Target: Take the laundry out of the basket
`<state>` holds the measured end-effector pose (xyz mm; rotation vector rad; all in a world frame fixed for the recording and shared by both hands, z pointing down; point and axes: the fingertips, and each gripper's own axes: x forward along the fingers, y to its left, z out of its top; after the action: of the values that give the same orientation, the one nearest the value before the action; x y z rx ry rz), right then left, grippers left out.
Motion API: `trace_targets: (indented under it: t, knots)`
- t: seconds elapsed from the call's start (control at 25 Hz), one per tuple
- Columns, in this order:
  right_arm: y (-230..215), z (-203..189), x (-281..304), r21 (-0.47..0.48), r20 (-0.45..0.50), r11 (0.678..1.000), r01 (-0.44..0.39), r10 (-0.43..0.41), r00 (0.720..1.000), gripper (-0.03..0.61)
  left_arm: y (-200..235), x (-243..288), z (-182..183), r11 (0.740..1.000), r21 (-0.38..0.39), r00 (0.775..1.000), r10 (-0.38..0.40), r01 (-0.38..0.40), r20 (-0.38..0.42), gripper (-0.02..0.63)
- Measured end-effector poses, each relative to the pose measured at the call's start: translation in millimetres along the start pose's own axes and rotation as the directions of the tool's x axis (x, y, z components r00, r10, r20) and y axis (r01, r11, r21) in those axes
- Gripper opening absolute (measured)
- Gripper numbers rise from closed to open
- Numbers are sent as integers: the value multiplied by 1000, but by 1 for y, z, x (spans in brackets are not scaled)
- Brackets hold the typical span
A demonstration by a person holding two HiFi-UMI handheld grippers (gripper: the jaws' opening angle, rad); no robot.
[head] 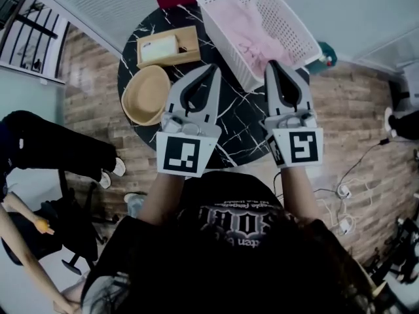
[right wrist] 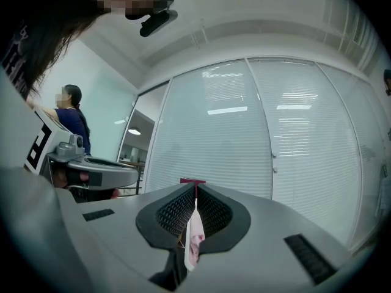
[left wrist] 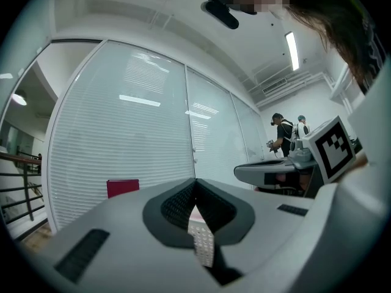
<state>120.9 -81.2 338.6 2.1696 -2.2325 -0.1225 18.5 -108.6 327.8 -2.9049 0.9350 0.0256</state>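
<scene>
Both grippers are held above the bench (head: 236, 120), tips aimed at the basket (head: 291, 21); this reads as an approach stance, nothing lifted out yet. Left gripper (head: 214, 68): jaws together at the tip, nothing between them, over bare marble just short of the basket. Right gripper (head: 272, 64): jaws together as well, tip at the basket's near rim and closest to the laundry (head: 245, 28), so it likely leads the reach. The laundry is pink and lies inside the basket. Wooden tray (head: 167, 48) and tan bowl (head: 145, 93) sit left, clear of the work. The pale pink sliver in the right gripper view's jaw slot is probably cloth beyond, not a pinch. The right gripper hides part of the near rim; garment count unclear.
</scene>
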Motion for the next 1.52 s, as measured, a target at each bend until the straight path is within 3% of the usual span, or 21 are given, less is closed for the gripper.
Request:
trace_targets:
  t: [0.48, 1.0, 1.08, 1.2, 1.36, 1.52]
  knots:
    - [-12, 0, 32, -28, -27, 999, -23, 22, 999, 29, 18, 21, -6, 1000, -13, 1000, -5, 5, -3, -2]
    - [-48, -8, 76, -32, -48, 972, -233, 231, 972, 42, 13, 58, -7, 990, -9, 990, 141, -142, -21, -2]
    - [-52, -8, 83, -32, -22, 959, -281, 280, 960, 74, 13, 63, -6, 986, 1, 986, 167, -167, -19, -2]
    - [-58, -18, 95, -11, -89, 950, -313, 311, 946, 167, 13, 71, -5, 978, 4, 978, 209, -209, -17, -2]
    - [-57, -30, 114, -3, -111, 927, -375, 372, 922, 290, 18, 74, -4, 966, 10, 966, 259, -259, -14, -2]
    - [-47, -47, 131, -10, -178, 882, -472, 463, 868, 353, 23, 73, -3, 954, 18, 954, 300, -300, -10, -2]
